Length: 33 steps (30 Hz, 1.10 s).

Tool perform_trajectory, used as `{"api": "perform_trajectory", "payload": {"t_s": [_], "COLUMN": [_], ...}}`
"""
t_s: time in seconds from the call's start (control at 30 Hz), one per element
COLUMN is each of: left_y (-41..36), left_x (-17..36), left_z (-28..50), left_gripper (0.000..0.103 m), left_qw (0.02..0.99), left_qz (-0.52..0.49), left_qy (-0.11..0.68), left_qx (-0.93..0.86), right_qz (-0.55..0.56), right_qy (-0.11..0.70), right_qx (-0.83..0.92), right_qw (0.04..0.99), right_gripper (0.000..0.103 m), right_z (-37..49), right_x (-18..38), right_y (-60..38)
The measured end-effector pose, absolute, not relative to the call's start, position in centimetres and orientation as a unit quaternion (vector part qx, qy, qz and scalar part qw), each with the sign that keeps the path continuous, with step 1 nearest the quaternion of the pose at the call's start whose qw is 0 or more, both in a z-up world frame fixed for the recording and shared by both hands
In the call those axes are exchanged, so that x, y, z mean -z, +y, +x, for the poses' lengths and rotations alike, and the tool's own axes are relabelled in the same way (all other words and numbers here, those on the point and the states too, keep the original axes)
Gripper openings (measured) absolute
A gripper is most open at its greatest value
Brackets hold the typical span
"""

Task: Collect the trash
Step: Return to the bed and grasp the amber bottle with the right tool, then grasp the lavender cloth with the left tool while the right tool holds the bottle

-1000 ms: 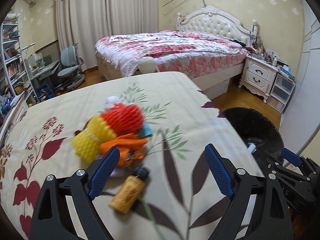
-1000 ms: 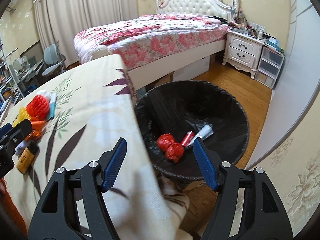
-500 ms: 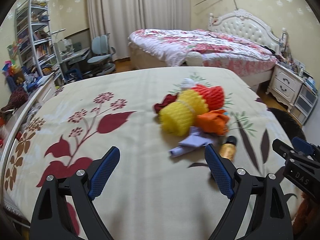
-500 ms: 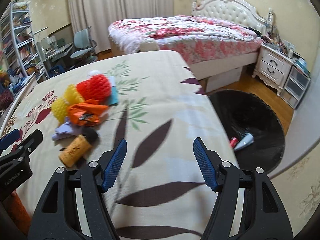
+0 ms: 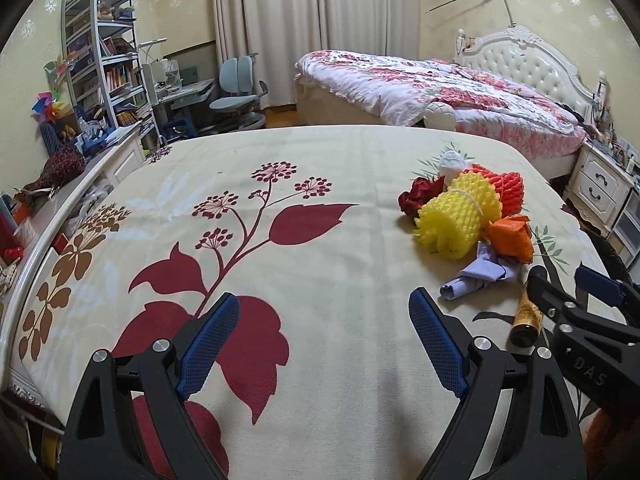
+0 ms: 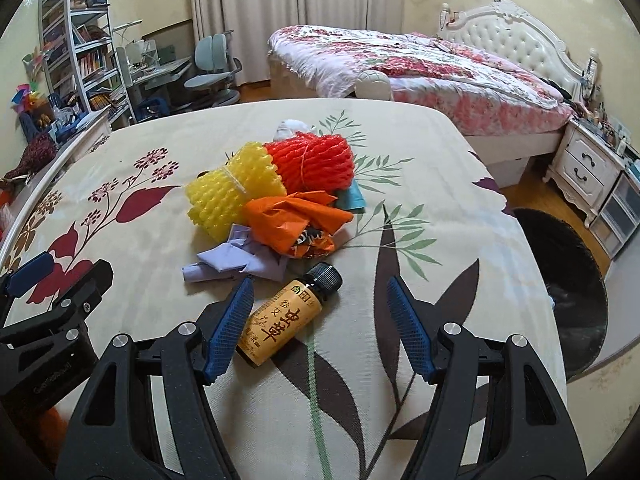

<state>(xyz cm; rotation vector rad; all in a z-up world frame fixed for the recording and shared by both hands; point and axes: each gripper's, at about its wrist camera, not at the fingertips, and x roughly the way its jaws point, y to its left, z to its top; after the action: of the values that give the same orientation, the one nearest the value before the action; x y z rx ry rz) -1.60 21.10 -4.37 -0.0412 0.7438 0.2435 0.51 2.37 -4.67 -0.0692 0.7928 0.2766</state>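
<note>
Floral bedspread [image 6: 460,280] carried the trash pile; the amber bottle [image 6: 286,316] lay nearest, long axis diagonal, touching the left finger of the wide-open, empty right gripper [image 6: 320,328]. Left gripper [image 5: 324,344] was also wide, farther off.

A home bedroom: floral-quilted bed [image 5: 432,92] (tufted white headboard), nightstand [image 5: 596,188], bookshelf [image 5: 104,60] and desk chair [image 5: 236,92].

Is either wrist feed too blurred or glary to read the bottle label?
Right wrist: sharp, evenly lit, label on the bottle legible, only fisheye bending at the edges. Left wrist: also sharp, but the right gripper hides most of it.
</note>
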Motion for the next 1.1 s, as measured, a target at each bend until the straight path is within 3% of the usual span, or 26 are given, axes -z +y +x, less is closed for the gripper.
{"api": "perform_trajectory", "payload": {"t_s": [0.33,0.53,0.67,1.1], "left_y": [20.1,18.9,18.5,14.6], "left_x": [4.7,4.9,5.0,5.3], "left_z": [-1.4,-1.0,-0.7,1.4], "left_gripper": [0.086,0.086,0.086,0.086], "left_qw": [0.925,0.925,0.925,0.925], "left_qz": [-0.020,-0.012,-0.014,0.010], "left_qy": [0.367,0.369,0.371,0.379], "left_qx": [-0.099,-0.088,-0.081,-0.037], "right_qz": [-0.030,-0.022,-0.021,-0.009], "right_qy": [0.403,0.411,0.417,0.414], "right_qx": [-0.119,-0.117,-0.122,-0.090], "right_qw": [0.907,0.904,0.901,0.906], "right_gripper": [0.056,0.042,0.024,0.024], "right_z": [0.8,1.1,1.3,2.0], "right_x": [5.4,5.8,6.1,6.4], "right_y": [1.3,0.5,0.1,-3.7]}}
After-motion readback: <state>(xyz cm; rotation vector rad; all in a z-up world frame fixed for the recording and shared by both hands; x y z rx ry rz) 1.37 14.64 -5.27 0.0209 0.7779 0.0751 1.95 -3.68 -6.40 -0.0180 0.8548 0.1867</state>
